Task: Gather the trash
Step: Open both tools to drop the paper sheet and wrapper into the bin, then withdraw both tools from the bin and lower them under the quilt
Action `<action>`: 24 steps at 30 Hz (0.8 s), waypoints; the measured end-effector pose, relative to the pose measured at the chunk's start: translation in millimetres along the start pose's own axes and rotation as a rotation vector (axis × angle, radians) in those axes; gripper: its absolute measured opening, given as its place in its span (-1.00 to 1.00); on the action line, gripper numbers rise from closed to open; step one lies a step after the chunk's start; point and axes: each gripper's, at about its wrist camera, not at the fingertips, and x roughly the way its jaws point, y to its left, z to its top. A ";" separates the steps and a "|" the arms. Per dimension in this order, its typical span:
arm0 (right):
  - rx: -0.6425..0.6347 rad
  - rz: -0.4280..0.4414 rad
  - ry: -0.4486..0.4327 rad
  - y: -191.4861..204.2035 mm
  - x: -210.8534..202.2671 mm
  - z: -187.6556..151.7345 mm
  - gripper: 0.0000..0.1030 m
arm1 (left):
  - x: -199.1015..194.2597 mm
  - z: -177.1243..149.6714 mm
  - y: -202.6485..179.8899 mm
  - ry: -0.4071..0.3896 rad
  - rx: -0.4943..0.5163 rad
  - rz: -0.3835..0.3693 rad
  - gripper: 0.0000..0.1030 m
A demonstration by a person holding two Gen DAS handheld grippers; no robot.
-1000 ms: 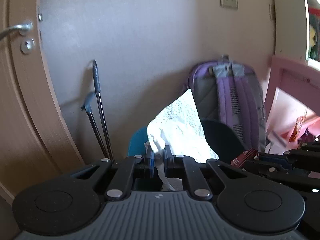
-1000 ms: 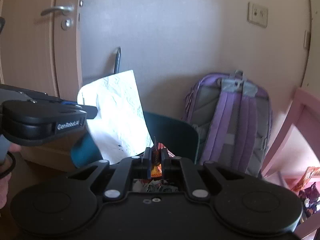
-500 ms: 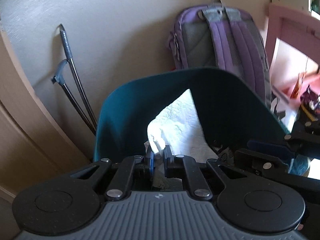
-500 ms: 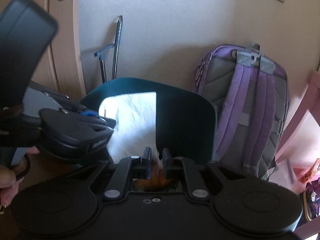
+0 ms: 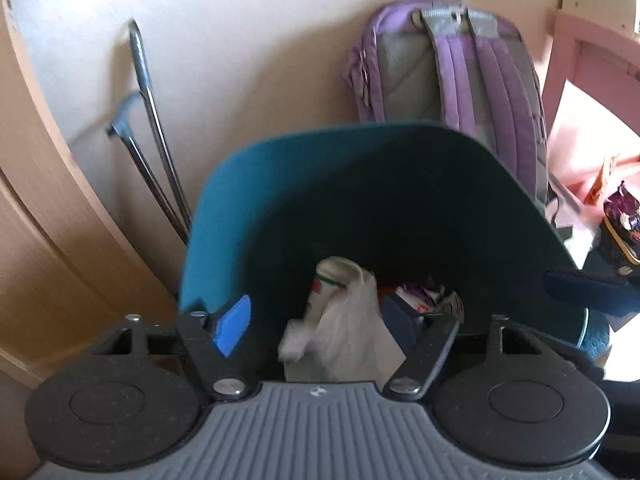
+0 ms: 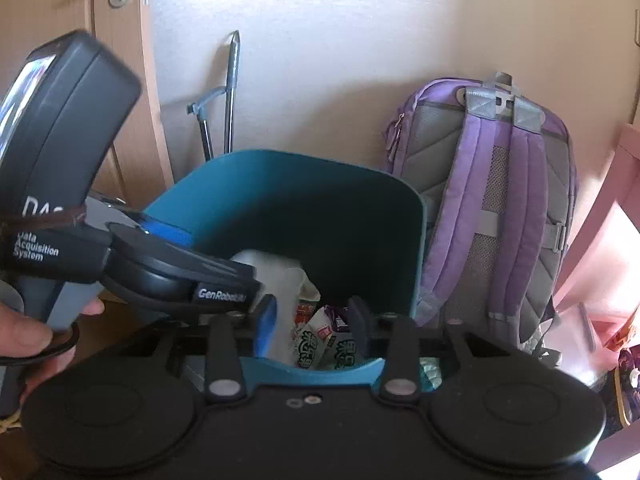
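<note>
A teal trash bin (image 5: 224, 216) stands against the wall, its rim (image 6: 288, 160) wide open below both grippers. My left gripper (image 5: 320, 324) hangs over its mouth, jaws opening. A white paper napkin (image 5: 340, 320) drops blurred between the spread pads, touching neither. In the right wrist view the napkin (image 6: 276, 276) slumps inside the bin under the left gripper (image 6: 216, 258). My right gripper (image 6: 312, 326) sits over the near rim with its jaws opening and nothing pressed between them. Several snack wrappers (image 6: 320, 344) lie in the bin beneath it.
A purple backpack (image 6: 500, 208) leans on the wall right of the bin. Metal poles (image 5: 156, 140) stand left of it, beside a wooden door (image 6: 48, 8). Pink furniture (image 5: 580, 80) and more wrappers (image 5: 620, 224) sit at the right. A person's hand (image 6: 24, 332) holds the left gripper.
Both grippers sank toward the bin and their jaws spread apart. The napkin left the left jaws and the orange wrapper left the right jaws, both now inside the bin.
</note>
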 end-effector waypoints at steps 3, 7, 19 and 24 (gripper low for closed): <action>0.014 0.010 -0.007 -4.8 -11.6 1.3 -0.19 | -12.9 -1.0 -0.8 -0.009 -0.001 -0.005 0.43; 0.024 0.012 -0.022 -7.8 -33.1 0.1 -0.14 | -37.6 -3.3 -1.7 -0.041 -0.003 -0.003 0.43; 0.046 0.032 -0.084 -5.7 -103.1 -16.3 0.15 | -120.5 -29.7 -6.3 -0.145 -0.006 -0.029 0.54; 0.056 0.044 -0.100 -7.5 -125.8 -28.7 0.18 | -149.3 -50.0 -4.6 -0.189 -0.027 -0.060 0.58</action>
